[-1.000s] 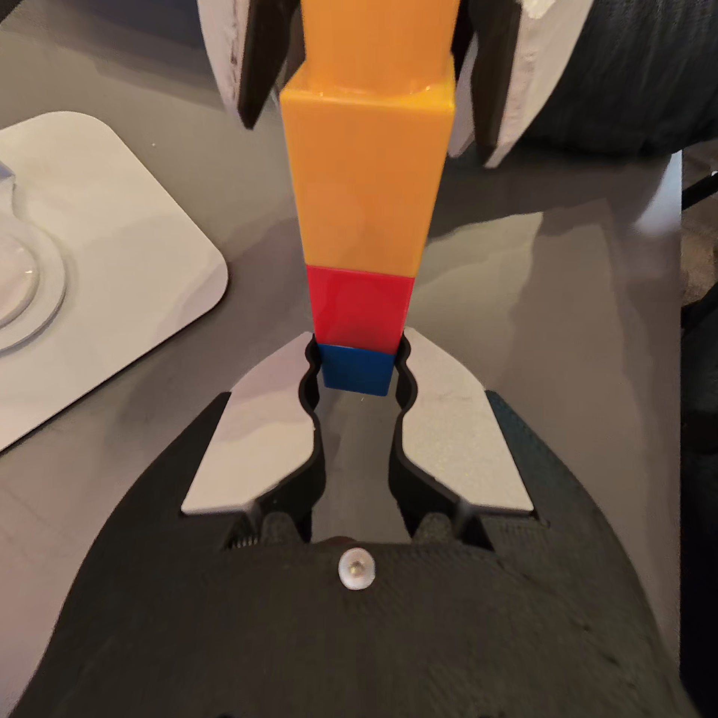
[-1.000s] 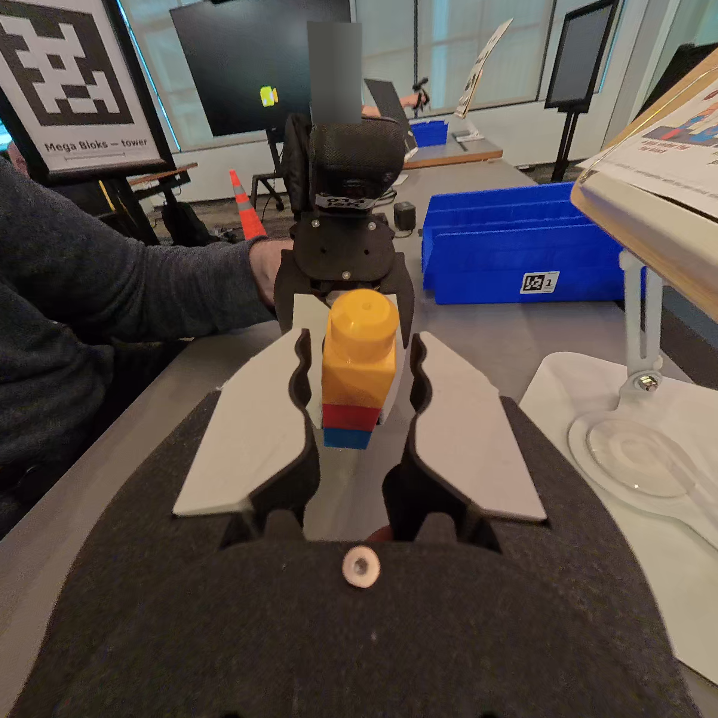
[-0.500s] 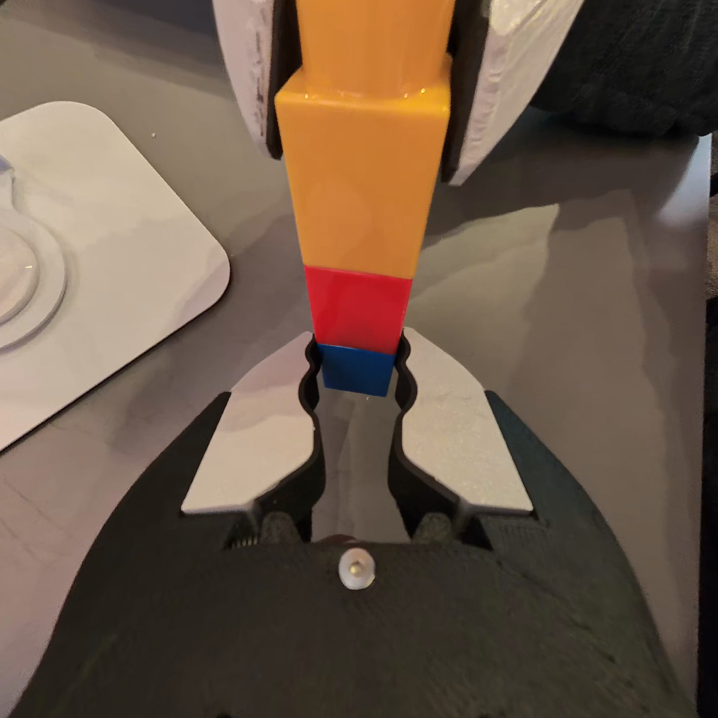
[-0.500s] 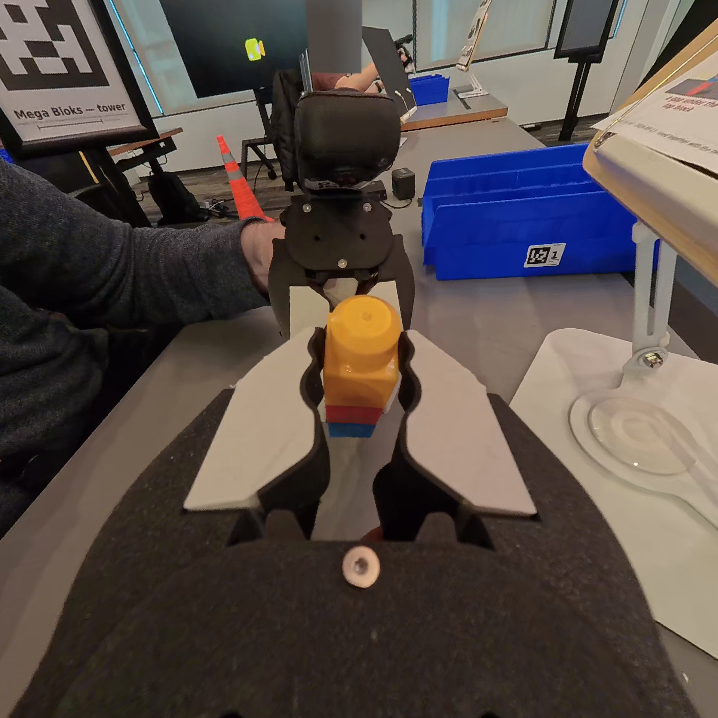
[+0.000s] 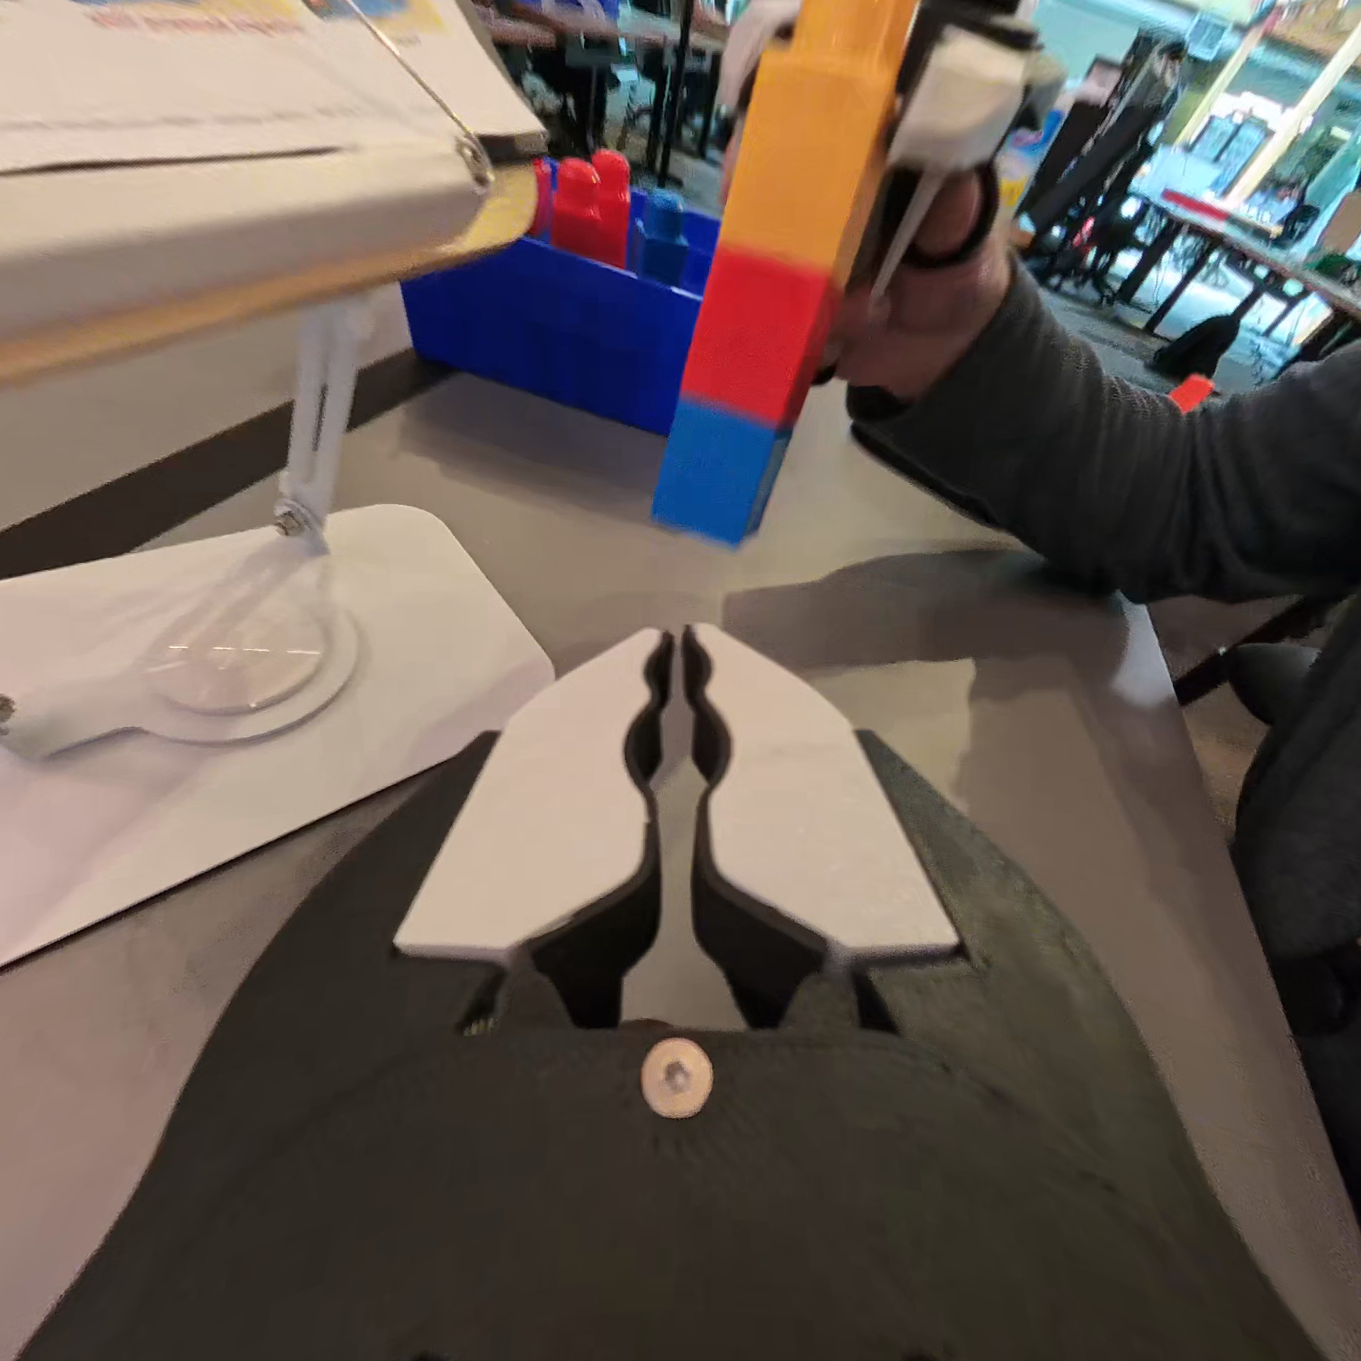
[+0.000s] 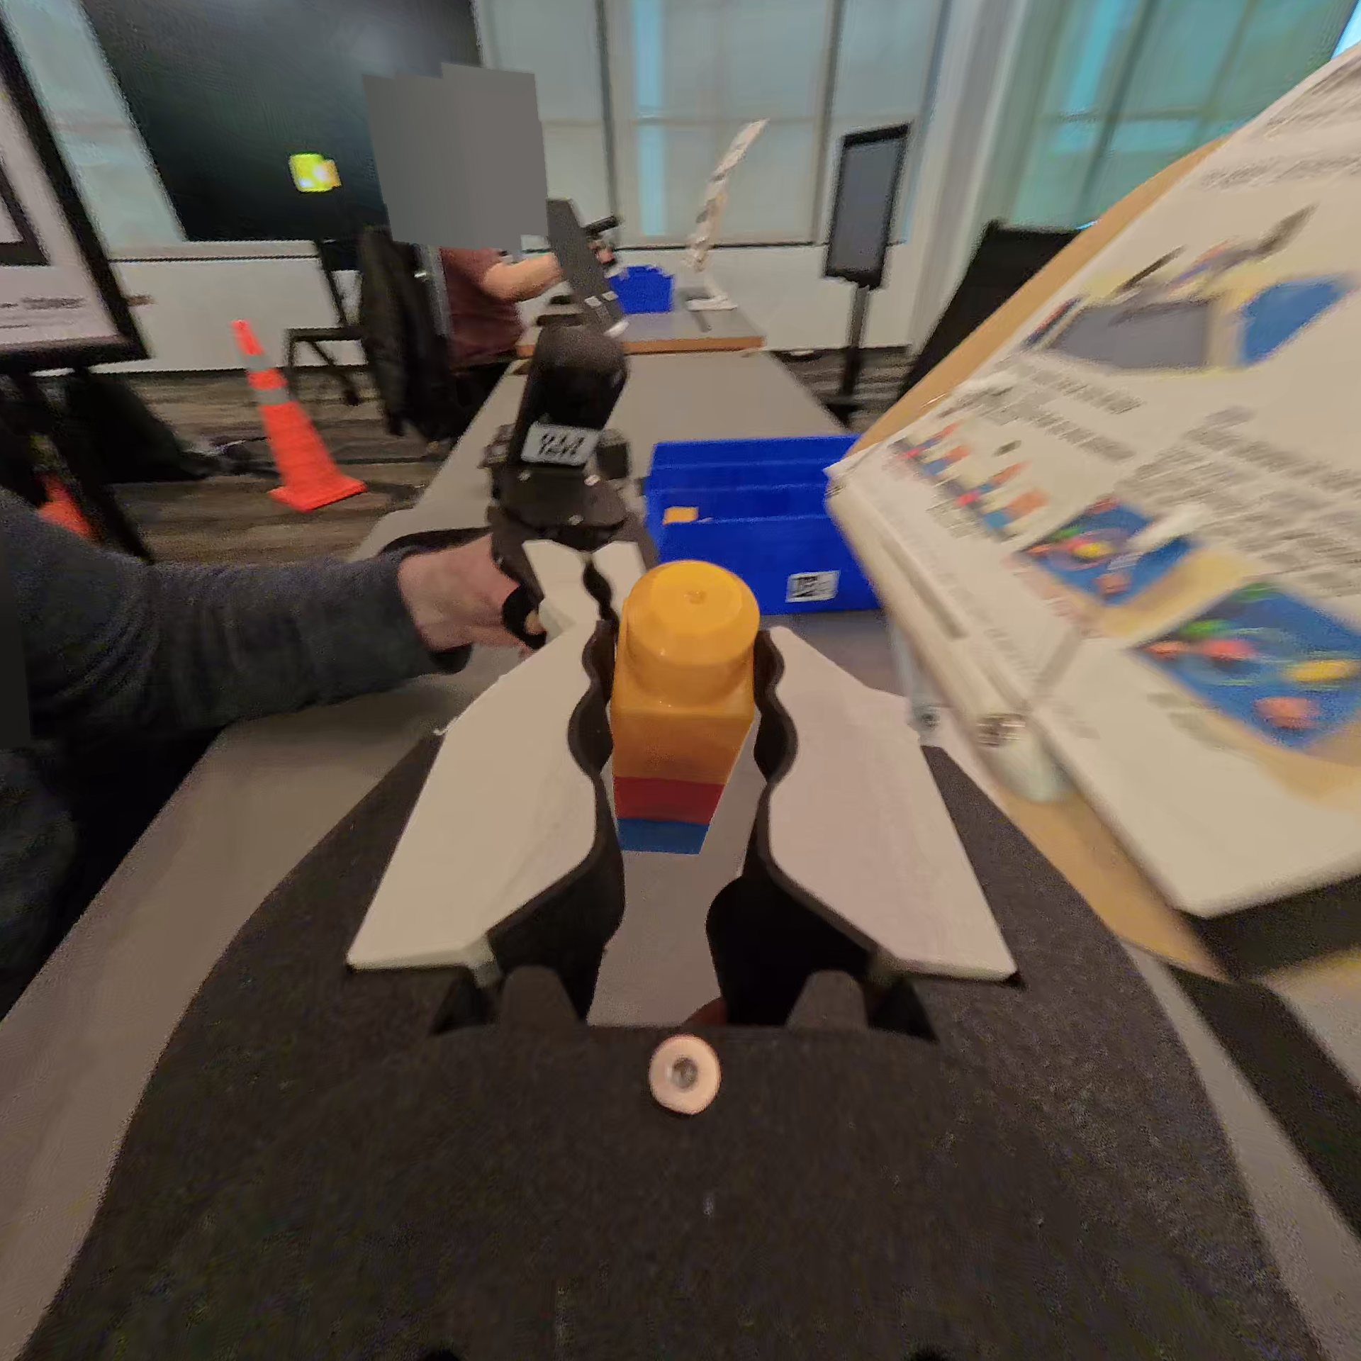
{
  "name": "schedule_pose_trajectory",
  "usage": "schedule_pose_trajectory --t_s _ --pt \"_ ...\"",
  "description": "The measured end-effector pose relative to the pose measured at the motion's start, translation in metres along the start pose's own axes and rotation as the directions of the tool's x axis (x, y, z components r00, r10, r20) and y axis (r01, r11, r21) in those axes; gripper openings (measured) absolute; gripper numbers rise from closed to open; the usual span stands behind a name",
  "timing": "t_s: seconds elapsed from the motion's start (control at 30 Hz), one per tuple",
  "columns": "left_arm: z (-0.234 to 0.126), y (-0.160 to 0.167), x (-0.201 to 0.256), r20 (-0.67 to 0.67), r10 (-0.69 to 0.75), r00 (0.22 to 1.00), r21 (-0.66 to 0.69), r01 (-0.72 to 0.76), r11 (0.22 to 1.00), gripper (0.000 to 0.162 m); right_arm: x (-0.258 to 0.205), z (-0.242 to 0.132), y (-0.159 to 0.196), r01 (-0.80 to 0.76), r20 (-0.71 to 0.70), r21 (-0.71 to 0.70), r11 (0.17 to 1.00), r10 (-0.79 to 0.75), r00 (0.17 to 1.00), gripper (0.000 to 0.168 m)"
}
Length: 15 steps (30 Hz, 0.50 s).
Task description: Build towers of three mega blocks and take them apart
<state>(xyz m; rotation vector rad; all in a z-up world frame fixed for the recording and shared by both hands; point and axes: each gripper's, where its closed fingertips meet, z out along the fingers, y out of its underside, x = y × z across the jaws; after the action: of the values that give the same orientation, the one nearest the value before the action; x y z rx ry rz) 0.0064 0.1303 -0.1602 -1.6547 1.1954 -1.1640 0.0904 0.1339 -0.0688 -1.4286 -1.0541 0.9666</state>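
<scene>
A tower of three blocks hangs tilted above the grey table (image 5: 957, 736): orange block (image 5: 810, 147) on top, red block (image 5: 758, 331) in the middle, blue block (image 5: 718, 471) at the bottom. My right gripper (image 6: 681, 655) is shut on the orange block (image 6: 681, 707), with the red block (image 6: 666, 799) and blue block (image 6: 659, 836) below it. It shows in the left wrist view (image 5: 832, 44) at the top. My left gripper (image 5: 677, 637) is shut and empty, low over the table and short of the tower. It also shows in the right wrist view (image 6: 593, 582).
A blue bin (image 5: 560, 331) holding red and blue blocks stands at the back; it also shows in the right wrist view (image 6: 744, 515). A white stand base (image 5: 412, 633) carries a tilted instruction board (image 5: 221, 147) on the left. The table edge (image 5: 1156, 663) is at the right. My hands' fingertips stand some 12 centimetres from each other.
My left gripper has let go of the blue block, shut empty and drawn back. My right gripper has closed on the orange block and lifted the whole tower off the table.
</scene>
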Motion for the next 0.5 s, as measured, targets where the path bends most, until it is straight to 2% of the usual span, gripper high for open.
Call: schedule_pose_trajectory --t_s 0.13,0.27,0.37,0.5 --pt "-0.003 0.007 -0.013 0.052 0.005 0.999 -0.004 -0.005 1.000 0.000 0.031 -0.068 -0.042 0.063 -0.219 0.015 0.998 -0.059 0.974 0.036" --pt "-0.001 0.011 -0.017 0.076 0.009 0.997 -0.009 -0.008 1.000 0.000 0.053 -0.138 -0.063 0.097 -0.411 -0.044 0.994 -0.106 0.906 0.036" --pt "0.000 0.015 -0.020 0.095 0.023 0.995 -0.029 -0.020 0.999 0.000 0.065 -0.186 -0.060 0.062 -0.527 -0.102 0.993 -0.107 0.843 0.036" --pt "-0.001 0.014 -0.021 0.085 -0.009 0.996 0.001 0.009 1.000 0.000 0.086 -0.242 -0.032 -0.048 -0.680 -0.211 0.976 -0.111 0.725 0.036"
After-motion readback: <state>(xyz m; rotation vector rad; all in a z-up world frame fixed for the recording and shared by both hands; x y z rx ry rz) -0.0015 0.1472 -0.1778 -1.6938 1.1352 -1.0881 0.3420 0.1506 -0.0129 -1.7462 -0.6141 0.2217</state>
